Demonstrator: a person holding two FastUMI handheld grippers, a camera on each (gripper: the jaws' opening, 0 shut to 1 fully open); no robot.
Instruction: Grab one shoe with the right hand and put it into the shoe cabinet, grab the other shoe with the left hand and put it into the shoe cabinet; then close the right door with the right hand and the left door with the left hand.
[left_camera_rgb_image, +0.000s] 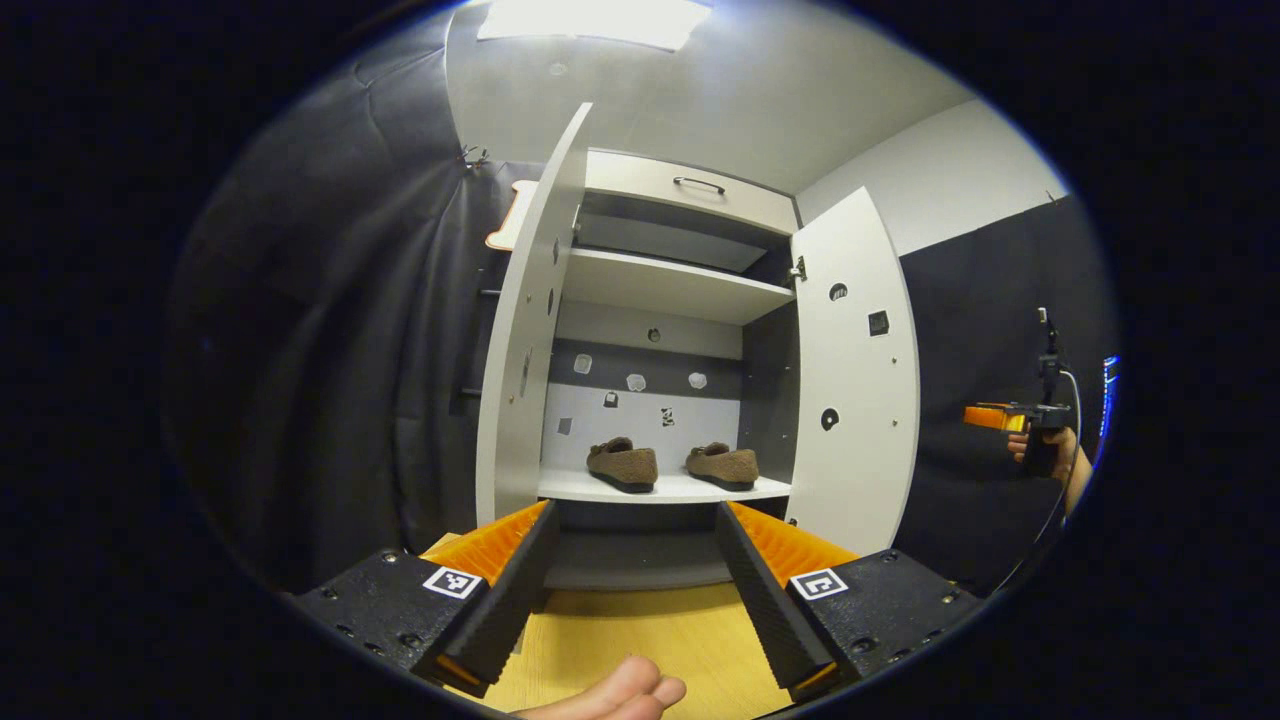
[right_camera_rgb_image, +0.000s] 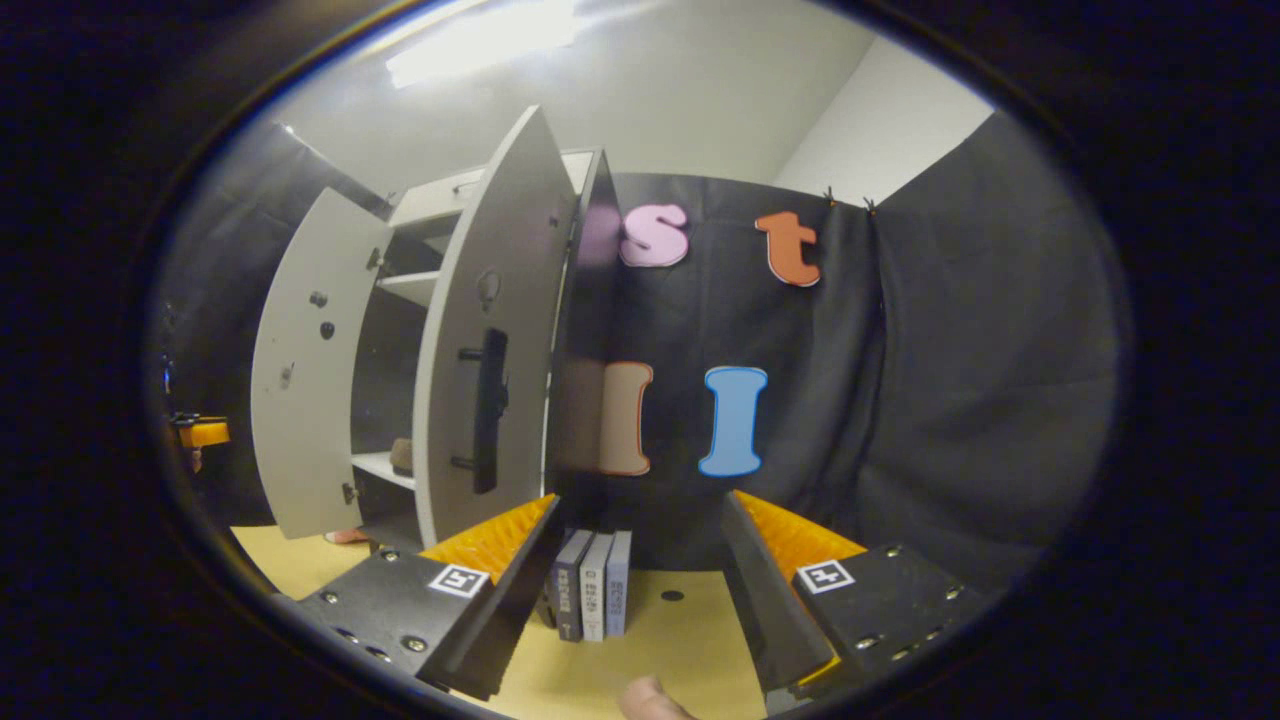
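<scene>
A: The tall pale grey shoe cabinet (left_camera_rgb_image: 680, 290) stands on the light wooden tabletop (left_camera_rgb_image: 640, 630) in the left gripper view, both doors swung wide: the left door (left_camera_rgb_image: 525, 350) edge-on, the right door (left_camera_rgb_image: 855, 380) showing its inner face.

B: And in the right gripper view?

A: There the cabinet (right_camera_rgb_image: 440, 330) sits off to the left, seen from its right side. The right door (right_camera_rgb_image: 490, 340) shows its outer face with a dark bar handle (right_camera_rgb_image: 488, 410), and the left door (right_camera_rgb_image: 300, 370) stands open beyond it.

B: The shoes?

A: Two brown fuzzy slip-on shoes, one (left_camera_rgb_image: 622, 464) to the left and the other (left_camera_rgb_image: 722, 465) to the right, rest side by side on the cabinet's lower white shelf (left_camera_rgb_image: 665, 488), apart from each other (toes toward the right).

B: The grippers?

A: The left gripper (left_camera_rgb_image: 635, 600) has its jaws spread wide with nothing between them, facing the cabinet's opening. The right gripper (right_camera_rgb_image: 640, 600) likewise has jaws parted and bare; it points at the black cloth, with three small upright grey boxes (right_camera_rgb_image: 592, 598) on the tabletop (right_camera_rgb_image: 650, 650) just ahead. It also appears far right in the left gripper view (left_camera_rgb_image: 990, 415), held by a hand (left_camera_rgb_image: 1045, 450).
</scene>
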